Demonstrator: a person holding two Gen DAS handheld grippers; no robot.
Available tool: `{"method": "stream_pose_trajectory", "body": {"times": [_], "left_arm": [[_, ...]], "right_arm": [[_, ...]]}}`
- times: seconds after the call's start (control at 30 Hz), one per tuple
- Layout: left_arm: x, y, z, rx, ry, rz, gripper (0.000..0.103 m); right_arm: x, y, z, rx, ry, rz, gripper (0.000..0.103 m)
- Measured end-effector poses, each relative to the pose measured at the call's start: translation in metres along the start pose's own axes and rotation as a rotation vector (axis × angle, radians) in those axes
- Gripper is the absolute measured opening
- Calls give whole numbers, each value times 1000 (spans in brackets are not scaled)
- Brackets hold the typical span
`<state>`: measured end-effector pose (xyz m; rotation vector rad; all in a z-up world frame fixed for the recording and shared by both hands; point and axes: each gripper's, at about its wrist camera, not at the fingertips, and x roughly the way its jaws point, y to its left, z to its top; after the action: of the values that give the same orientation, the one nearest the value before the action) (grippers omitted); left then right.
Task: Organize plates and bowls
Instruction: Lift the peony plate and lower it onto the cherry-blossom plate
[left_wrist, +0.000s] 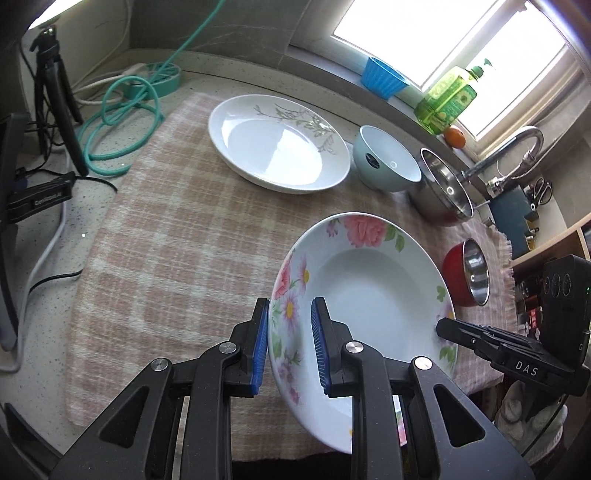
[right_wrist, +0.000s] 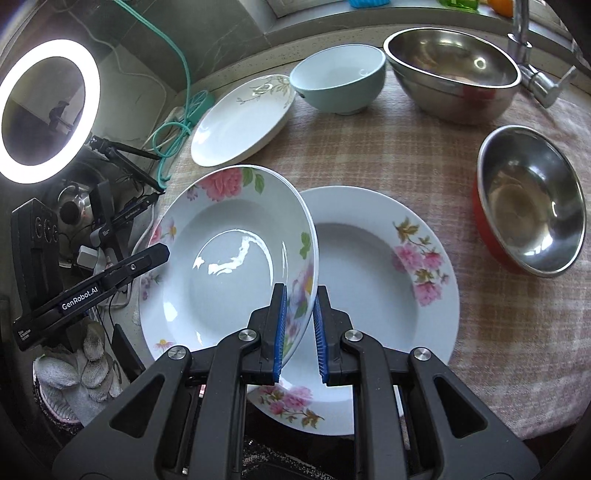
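A flowered deep plate (left_wrist: 369, 306) (right_wrist: 236, 258) is held tilted above the checked cloth. My left gripper (left_wrist: 290, 343) straddles its left rim with a gap between the pads and the rim. My right gripper (right_wrist: 300, 332) straddles its right rim, the left pad against the plate. Under it lies a second pink-flowered plate (right_wrist: 373, 280) flat on the cloth. A white plate with a grey-green sprig (left_wrist: 277, 144) (right_wrist: 240, 118) lies farther back. A pale blue bowl (left_wrist: 388, 158) (right_wrist: 340, 81) stands beside it.
A large steel bowl (left_wrist: 443, 184) (right_wrist: 454, 70) and a red-sided steel bowl (left_wrist: 467, 273) (right_wrist: 532, 229) stand to the right on the cloth (left_wrist: 166, 240). A teal hose (left_wrist: 122, 122), tripod and ring light (right_wrist: 48, 110) are at the left. A faucet (left_wrist: 509, 151) is behind.
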<state>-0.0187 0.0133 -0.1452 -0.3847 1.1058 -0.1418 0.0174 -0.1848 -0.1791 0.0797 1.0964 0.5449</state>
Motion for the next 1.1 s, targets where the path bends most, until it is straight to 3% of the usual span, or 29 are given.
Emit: {"method": "stream_pose_trajectory", "body": {"times": [0.57, 1.1], "left_arm": [[41, -51, -13, 122, 107, -30, 21], [49, -58, -16, 180, 129, 14, 20]], "right_arm": [[-9, -63, -26, 104, 13, -74, 15], [-6, -61, -28, 67, 23, -129, 17]]}}
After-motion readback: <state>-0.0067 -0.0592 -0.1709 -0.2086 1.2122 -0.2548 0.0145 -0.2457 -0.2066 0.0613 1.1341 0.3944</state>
